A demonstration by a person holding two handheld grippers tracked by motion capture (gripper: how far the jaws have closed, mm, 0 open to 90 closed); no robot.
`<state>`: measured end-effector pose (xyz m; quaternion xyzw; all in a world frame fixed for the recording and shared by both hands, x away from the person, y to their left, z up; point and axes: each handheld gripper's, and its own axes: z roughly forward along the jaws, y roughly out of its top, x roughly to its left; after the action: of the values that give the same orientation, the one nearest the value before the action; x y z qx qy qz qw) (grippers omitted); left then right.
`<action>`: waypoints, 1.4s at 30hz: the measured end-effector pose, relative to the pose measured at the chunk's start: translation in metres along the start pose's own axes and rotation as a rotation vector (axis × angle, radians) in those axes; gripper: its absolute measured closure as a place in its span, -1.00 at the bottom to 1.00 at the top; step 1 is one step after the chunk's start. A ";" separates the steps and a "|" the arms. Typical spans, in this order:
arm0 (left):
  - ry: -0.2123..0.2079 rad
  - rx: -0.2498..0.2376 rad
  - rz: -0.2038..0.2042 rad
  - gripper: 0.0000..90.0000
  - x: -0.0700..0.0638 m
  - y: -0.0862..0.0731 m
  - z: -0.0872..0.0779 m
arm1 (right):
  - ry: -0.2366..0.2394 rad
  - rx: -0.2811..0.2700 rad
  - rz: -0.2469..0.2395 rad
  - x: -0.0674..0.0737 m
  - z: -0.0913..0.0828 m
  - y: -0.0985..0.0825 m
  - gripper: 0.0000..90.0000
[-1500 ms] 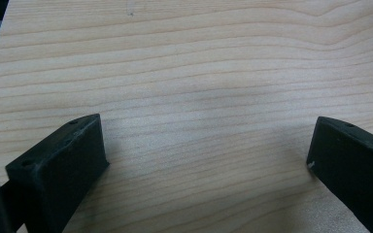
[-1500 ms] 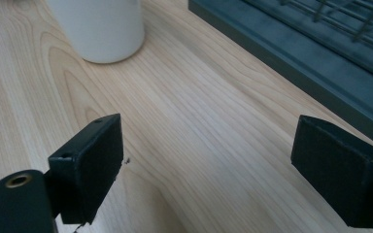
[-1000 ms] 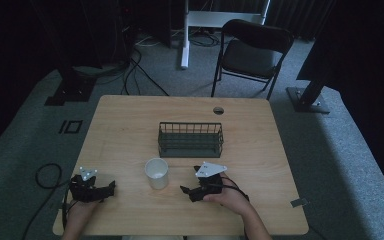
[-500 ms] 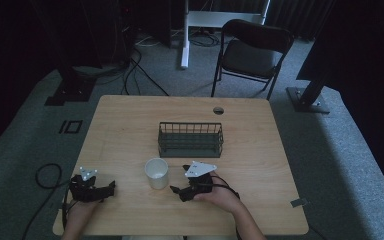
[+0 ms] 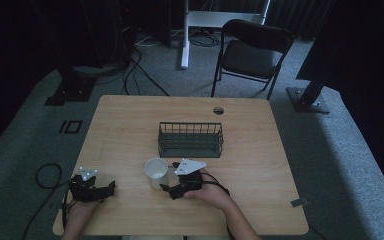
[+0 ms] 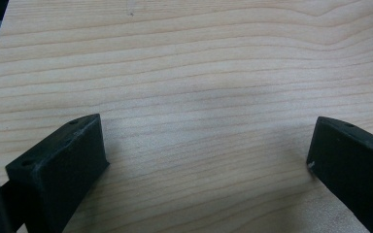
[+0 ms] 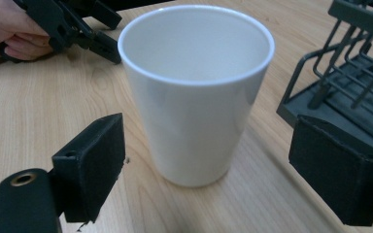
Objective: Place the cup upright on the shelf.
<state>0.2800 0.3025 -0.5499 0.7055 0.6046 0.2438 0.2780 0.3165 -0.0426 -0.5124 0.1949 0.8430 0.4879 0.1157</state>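
A white cup (image 5: 156, 171) (image 7: 196, 92) stands upright and empty on the wooden table (image 5: 130, 125), just in front of a dark wire rack (image 5: 191, 139) (image 7: 349, 68). My right gripper (image 5: 169, 189) (image 7: 209, 170) is open and points at the cup from close by, one jaw to each side of it, neither touching. My left gripper (image 5: 111, 187) (image 6: 204, 160) rests near the table's front left corner, open, with bare wood between its jaws. The left hand and its gripper (image 7: 63, 24) show beyond the cup in the right gripper view.
A round cable hole (image 5: 218, 110) sits near the table's far edge. Behind the table stand a black folding chair (image 5: 252, 55) and a white stand leg (image 5: 184, 35). Cables (image 5: 45, 175) trail on the floor at left.
My right gripper has moved left toward the cup, until its jaws flank it. The left gripper and the cup have stayed put.
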 end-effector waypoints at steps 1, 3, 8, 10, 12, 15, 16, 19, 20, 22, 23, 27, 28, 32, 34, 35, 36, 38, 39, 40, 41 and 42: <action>0.000 0.000 0.000 -0.98 0.000 0.000 0.000 | 0.001 -0.001 -0.006 0.000 0.001 0.001 -0.71; 0.000 -0.001 0.000 -0.98 0.000 0.000 0.000 | 0.011 -0.001 -0.006 0.001 0.005 0.002 -0.71; 0.000 0.000 -0.001 -0.98 0.000 0.000 0.000 | 0.023 -0.026 0.007 0.003 0.013 0.008 -0.71; 0.000 0.000 0.000 -0.98 0.000 0.000 0.000 | 0.022 -0.037 0.007 0.002 0.014 0.011 -0.71; 0.000 0.000 0.000 -0.98 0.000 0.000 0.000 | 0.022 -0.045 -0.001 0.002 0.016 0.015 -0.71; 0.000 0.000 -0.001 -0.98 0.000 0.000 0.000 | 0.014 -0.044 -0.016 0.002 0.018 0.018 -0.71; 0.000 -0.001 -0.001 -0.98 0.000 0.000 0.000 | 0.015 -0.048 -0.013 0.001 0.019 0.018 -0.71; 0.000 0.000 0.000 -0.98 0.000 0.000 0.000 | 0.019 -0.049 -0.009 0.001 0.021 0.019 -0.71; 0.000 0.000 -0.001 -0.98 0.000 0.000 0.000 | 0.022 -0.054 -0.010 0.002 0.022 0.019 -0.71; 0.000 0.000 -0.001 -0.98 0.000 0.000 0.000 | 0.025 -0.059 -0.010 0.003 0.024 0.020 -0.71; 0.000 -0.001 -0.001 -0.98 0.000 0.000 0.000 | 0.028 -0.061 -0.012 0.003 0.024 0.021 -0.71; 0.000 -0.001 -0.001 -0.98 0.000 0.000 0.000 | 0.022 -0.056 -0.025 0.004 0.027 0.022 -0.70; 0.000 -0.001 -0.001 -0.98 0.000 0.000 0.000 | 0.022 -0.053 -0.027 0.004 0.027 0.022 -0.68; 0.000 0.000 -0.001 -0.98 0.000 0.000 0.000 | 0.023 -0.055 -0.012 0.004 0.029 0.022 -0.56; 0.000 0.000 0.000 -0.98 0.000 0.000 0.000 | 0.022 -0.055 -0.009 0.004 0.029 0.022 -0.56; 0.000 -0.001 -0.001 -0.98 0.000 0.000 0.000 | 0.023 -0.054 -0.017 0.004 0.029 0.023 -0.56; 0.000 0.000 -0.001 -0.98 0.000 0.000 0.000 | 0.023 -0.052 -0.015 0.004 0.029 0.023 -0.55; 0.000 0.000 -0.001 -0.98 0.000 0.000 0.000 | 0.018 -0.056 -0.015 0.004 0.029 0.024 -0.55; 0.000 -0.001 -0.001 -0.98 0.000 0.000 0.000 | 0.018 -0.056 -0.015 0.004 0.029 0.024 -0.55; 0.000 -0.001 -0.001 -0.98 0.000 0.000 0.000 | 0.015 -0.061 -0.007 0.002 0.028 0.025 -0.55; 0.000 0.000 -0.001 -0.98 0.000 0.000 0.000 | 0.013 -0.066 -0.004 0.002 0.027 0.026 -0.55; 0.000 -0.001 -0.002 -0.98 0.000 0.000 0.000 | 0.014 -0.071 0.000 0.001 0.026 0.028 -0.55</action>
<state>0.2800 0.3024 -0.5500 0.7048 0.6051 0.2438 0.2787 0.3313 -0.0097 -0.5011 0.1873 0.8259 0.5188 0.1168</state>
